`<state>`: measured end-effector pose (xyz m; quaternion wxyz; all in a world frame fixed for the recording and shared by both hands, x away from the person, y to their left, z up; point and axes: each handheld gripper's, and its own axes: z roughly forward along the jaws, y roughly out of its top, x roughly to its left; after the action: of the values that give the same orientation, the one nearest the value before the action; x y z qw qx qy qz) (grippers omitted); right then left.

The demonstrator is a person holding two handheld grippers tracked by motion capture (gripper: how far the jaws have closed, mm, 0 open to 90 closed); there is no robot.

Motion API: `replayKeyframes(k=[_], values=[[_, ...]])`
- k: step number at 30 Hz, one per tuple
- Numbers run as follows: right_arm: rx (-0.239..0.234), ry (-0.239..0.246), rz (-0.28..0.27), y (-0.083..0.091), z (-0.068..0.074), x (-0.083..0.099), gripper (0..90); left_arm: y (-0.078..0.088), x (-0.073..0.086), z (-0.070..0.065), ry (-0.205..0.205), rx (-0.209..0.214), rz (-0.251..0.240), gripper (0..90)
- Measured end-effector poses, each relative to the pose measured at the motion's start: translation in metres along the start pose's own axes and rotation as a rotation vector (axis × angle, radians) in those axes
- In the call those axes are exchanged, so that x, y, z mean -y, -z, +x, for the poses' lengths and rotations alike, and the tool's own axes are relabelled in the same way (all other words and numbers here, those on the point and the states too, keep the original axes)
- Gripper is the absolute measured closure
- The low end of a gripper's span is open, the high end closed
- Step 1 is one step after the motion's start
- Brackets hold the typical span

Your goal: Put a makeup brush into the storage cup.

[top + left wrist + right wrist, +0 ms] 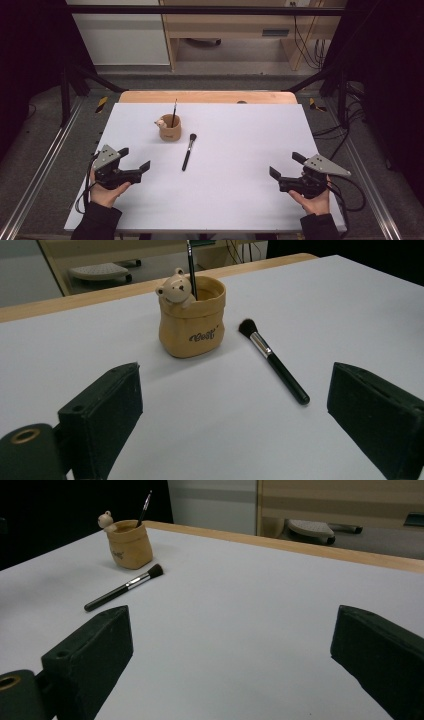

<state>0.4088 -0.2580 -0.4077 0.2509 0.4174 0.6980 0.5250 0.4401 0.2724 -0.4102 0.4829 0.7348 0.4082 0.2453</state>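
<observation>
Tan bear-faced cup [170, 128] upper centre of frame on white tabletop [240, 165], thin brush [174, 112] upright inside (tip hidden); black makeup brush [188, 151] flat just right, apart.

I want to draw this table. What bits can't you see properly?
- Thin brush bottom: hidden inside the bear cup; top cut off by the left gripper view's edge.
- Cup lettering: too small to read.
- Big brush handle: markings too small, high view.

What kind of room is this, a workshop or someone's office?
Probably a lab or recording station rather than an office: a white-topped table stands inside a black metal frame, cables trail along the floor, and a person holds a tool in each hand.
</observation>
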Motion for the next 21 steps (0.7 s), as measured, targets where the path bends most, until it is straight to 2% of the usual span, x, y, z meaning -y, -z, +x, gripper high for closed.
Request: replayKeyframes(k=[5, 10, 13, 21], values=[[-0.001, 0.003, -0.001, -0.001, 0.0, 0.0, 3.9, -0.004, -0.009, -0.003, -0.01, 0.004, 0.018, 7.2], [0.002, 0.002, -0.001, 0.0, 0.0, 0.0, 4.0, -0.011, -0.026, -0.009, -0.046, 0.009, 0.042, 7.4], [0.003, 0.001, -0.002, 0.0, 0.0, 0.0, 4.0, -0.016, -0.033, -0.013, -0.051, 0.016, 0.046, 7.5], [0.003, 0.0, -0.003, 0.0, 0.0, -0.001, 4.0, -0.028, -0.043, -0.02, -0.073, 0.026, 0.077, 8.0]])
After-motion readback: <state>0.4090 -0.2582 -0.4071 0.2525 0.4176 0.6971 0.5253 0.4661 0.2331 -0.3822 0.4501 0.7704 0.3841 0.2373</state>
